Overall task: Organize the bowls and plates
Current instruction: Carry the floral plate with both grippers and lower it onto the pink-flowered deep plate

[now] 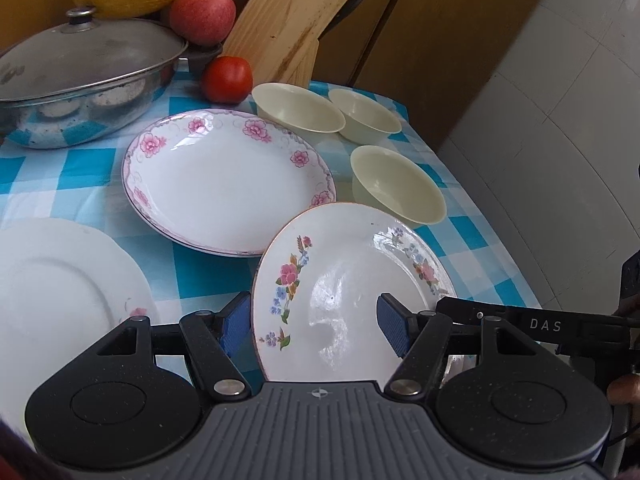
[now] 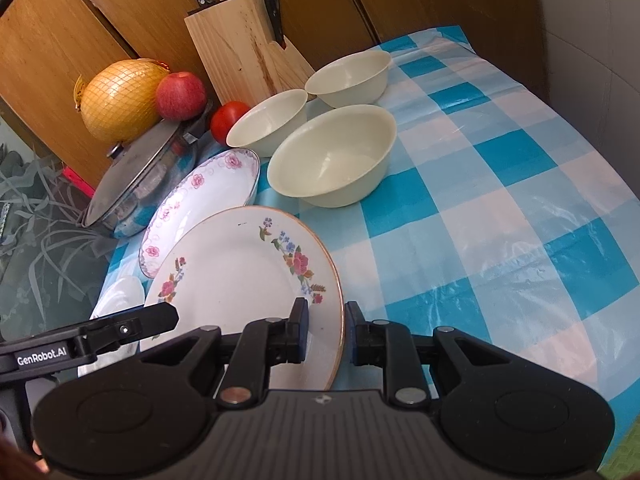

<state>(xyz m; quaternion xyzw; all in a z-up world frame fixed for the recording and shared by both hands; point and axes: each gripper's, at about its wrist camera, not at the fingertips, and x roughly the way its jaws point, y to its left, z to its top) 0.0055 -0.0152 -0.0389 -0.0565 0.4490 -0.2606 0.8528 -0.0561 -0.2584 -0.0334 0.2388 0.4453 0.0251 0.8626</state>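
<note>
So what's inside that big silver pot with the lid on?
You can't tell. The lid covers the silver pot completely, so its contents are hidden. Only reflections show on its shiny side. An apple sits just behind it.

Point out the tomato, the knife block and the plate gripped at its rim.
tomato (image 1: 227, 79), left wrist view, its front.
knife block (image 2: 244, 50), right wrist view, front face.
gripped plate (image 2: 240, 276), right wrist view, bare centre.
</note>
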